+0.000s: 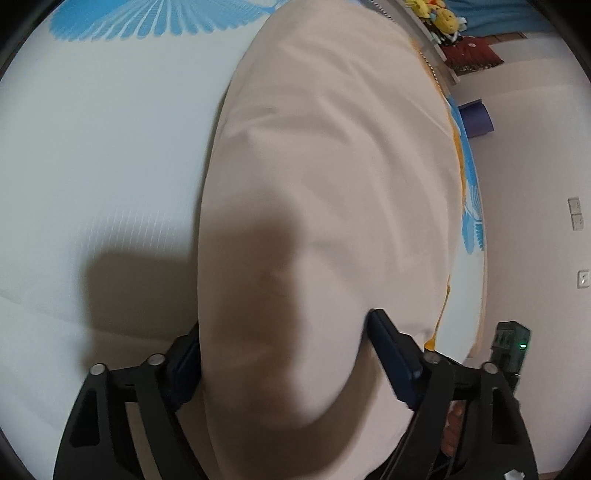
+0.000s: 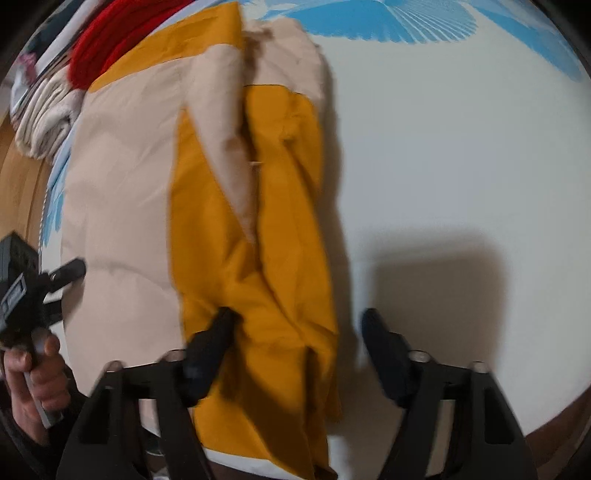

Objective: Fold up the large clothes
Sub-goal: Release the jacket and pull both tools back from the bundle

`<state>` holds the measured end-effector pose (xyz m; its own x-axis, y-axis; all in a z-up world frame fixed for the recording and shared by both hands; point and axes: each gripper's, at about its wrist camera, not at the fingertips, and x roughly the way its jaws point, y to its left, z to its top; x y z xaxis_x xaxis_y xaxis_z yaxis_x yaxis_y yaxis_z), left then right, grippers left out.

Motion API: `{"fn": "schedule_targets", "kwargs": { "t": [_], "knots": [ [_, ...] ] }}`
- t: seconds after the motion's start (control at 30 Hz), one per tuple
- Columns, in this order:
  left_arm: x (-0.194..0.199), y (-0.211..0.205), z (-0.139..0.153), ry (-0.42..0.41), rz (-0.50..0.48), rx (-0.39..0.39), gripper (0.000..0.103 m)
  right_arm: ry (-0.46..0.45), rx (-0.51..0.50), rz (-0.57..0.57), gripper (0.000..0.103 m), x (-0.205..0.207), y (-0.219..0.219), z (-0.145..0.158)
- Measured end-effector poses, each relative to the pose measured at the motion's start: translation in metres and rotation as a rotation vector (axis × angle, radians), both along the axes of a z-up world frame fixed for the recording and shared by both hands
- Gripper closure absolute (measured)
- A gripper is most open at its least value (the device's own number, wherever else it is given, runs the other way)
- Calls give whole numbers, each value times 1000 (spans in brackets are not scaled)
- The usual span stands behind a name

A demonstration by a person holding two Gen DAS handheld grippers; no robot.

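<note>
From the left wrist camera, one large beige garment (image 1: 325, 206) lies lengthwise on the white bedsheet (image 1: 103, 155), running from the near edge away to the far side. The left gripper (image 1: 284, 332) stands spread wide, one finger on each side of the garment's near end. The cloth bulges between and over the fingers, but whether the pads press on it I cannot tell. The gripper's shadow falls on the sheet to the left. A thin strip of mustard lining (image 1: 436, 325) shows along the garment's right edge. Far right, a few yellow plush toys (image 1: 439, 16) sit on a shelf.

From the right wrist camera, the same garment shows two colours: a beige quilted side (image 2: 122, 206) on the left and a mustard-yellow part (image 2: 266, 280) bunched down the middle. The right gripper (image 2: 297, 317) is spread open, its left finger (image 2: 210, 343) resting against the yellow fabric, its right finger over bare white sheet (image 2: 461, 155), nothing pinched. At the near left, a hand (image 2: 33, 376) holds the other gripper beside the beige edge. Far left lie one red cloth (image 2: 110, 40) and one rolled pale cloth (image 2: 44, 122).
</note>
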<state>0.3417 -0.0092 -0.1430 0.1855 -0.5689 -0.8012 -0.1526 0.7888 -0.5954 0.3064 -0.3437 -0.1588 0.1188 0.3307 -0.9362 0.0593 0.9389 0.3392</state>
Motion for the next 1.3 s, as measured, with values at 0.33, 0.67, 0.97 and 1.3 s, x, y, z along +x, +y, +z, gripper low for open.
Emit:
{"fn": "schedule_targets", "kwargs": {
  "t": [0.33,0.67,0.97,1.3],
  "knots": [
    [10,15,58,-151,23,135,47,-139,-17,25,84,9,60,34],
    [1,61,54,-103,119,217,46,-142,-61,82,84,28,111,33],
    [-31,50,88,-230,-25,345,49,-146,-125,47,69,21,100,32],
    [-61,24,60,-244,-172,586,50,-180,-298,73,58,-16,95,56]
  ]
}}
